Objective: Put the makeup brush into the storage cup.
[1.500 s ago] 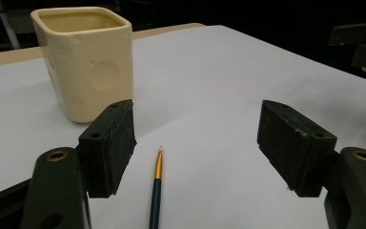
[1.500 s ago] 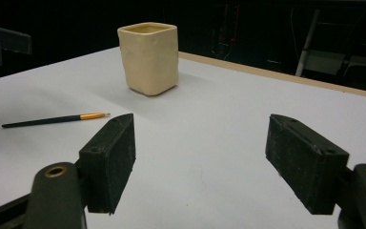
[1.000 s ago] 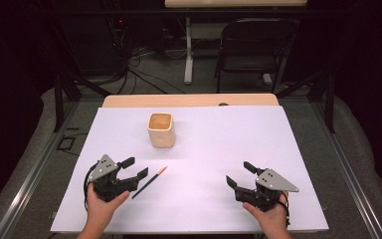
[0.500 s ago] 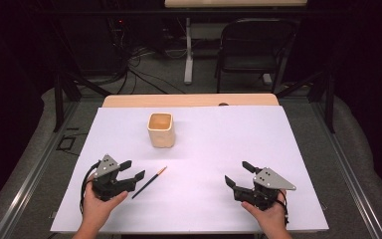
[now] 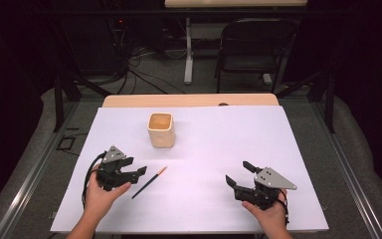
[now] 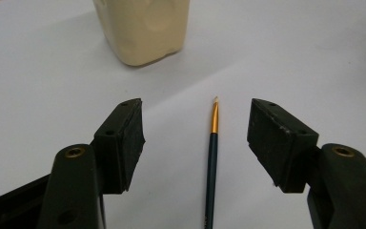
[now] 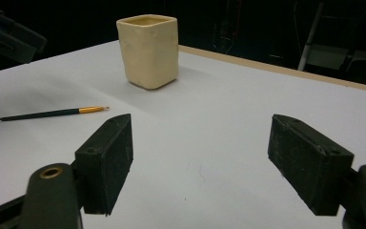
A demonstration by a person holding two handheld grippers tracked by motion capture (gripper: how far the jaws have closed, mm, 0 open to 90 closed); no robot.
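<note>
While straddling thin dark paintbrush (image 6: 212, 157), left gripper (image 5: 135, 171) jaws closing slightly, nothing grasped; cream square ceramic cup (image 5: 160, 130) at one o'clock; right gripper (image 5: 238, 175) released.

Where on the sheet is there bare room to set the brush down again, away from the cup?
Bare sheet lies between the paintbrush and the right gripper, and the whole right half beyond the cup up to the wooden table edge. It is crowded only at front left, where the left gripper has its open jaws around the brush.
</note>
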